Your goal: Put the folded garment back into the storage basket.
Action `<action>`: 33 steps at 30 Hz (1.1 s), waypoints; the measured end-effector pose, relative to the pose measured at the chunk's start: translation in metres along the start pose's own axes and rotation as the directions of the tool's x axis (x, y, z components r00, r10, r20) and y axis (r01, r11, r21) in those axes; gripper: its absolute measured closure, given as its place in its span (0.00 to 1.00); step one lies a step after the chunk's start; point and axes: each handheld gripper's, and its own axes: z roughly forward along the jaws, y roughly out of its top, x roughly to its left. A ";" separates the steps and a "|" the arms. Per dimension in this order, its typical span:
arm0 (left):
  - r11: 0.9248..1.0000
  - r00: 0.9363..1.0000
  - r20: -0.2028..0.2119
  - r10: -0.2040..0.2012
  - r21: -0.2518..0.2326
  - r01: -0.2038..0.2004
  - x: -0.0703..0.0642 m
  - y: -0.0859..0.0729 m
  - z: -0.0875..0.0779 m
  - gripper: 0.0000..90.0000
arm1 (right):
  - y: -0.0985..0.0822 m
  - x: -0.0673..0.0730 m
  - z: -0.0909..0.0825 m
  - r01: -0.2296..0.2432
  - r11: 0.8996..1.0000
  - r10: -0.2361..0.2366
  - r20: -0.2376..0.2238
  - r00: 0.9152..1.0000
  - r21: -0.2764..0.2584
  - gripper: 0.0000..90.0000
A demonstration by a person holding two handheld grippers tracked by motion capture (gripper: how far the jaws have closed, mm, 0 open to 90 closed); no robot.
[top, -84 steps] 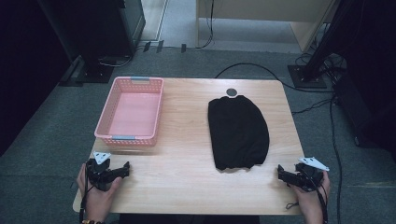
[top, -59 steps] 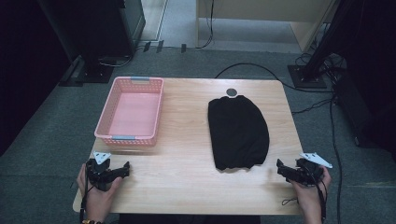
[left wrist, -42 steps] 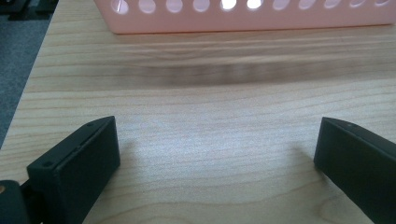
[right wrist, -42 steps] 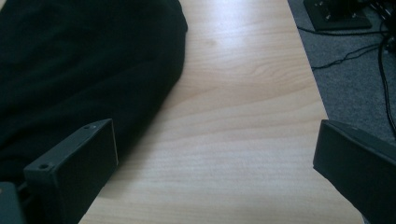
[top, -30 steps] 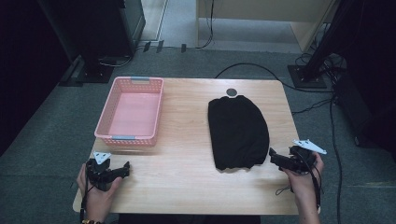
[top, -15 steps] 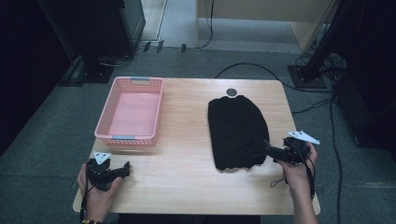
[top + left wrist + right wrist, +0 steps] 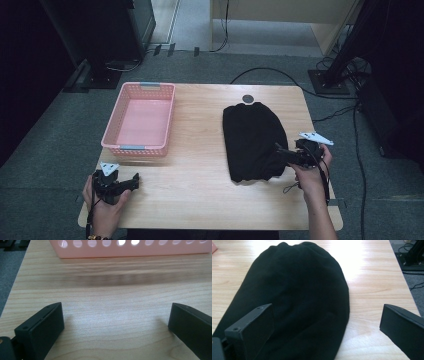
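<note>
We see a wooden counter (image 7: 200,200) with a pink plastic basket (image 7: 140,120) on its left part and a black cloth (image 7: 254,141), folded into a rounded bundle, on its right part, well apart from the basket. A small dark round disc (image 7: 248,98) sits in the counter surface just behind the cloth. The left gripper (image 7: 131,182) rests at the front left corner of the counter, held by the left hand (image 7: 105,207); in the left gripper view its fingers (image 7: 41,328) are spread wide and hold nothing, with bare wood between them and the wall of the basket (image 7: 130,248) ahead. The right gripper (image 7: 281,152) is at the right edge of the cloth, held by the right hand (image 7: 310,175). In the right gripper view its fingers (image 7: 252,333) are also wide open and grip nothing: one is over the cloth (image 7: 294,302), the other is over the bare counter (image 7: 372,290) beside it. We cannot tell if the finger touches the cloth.
</note>
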 end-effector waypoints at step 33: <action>1.000 1.000 0.001 -0.001 -0.002 0.001 0.000 0.000 0.000 0.00 | 0.028 0.044 0.036 0.071 0.997 -0.072 -0.062 0.995 -0.011 0.00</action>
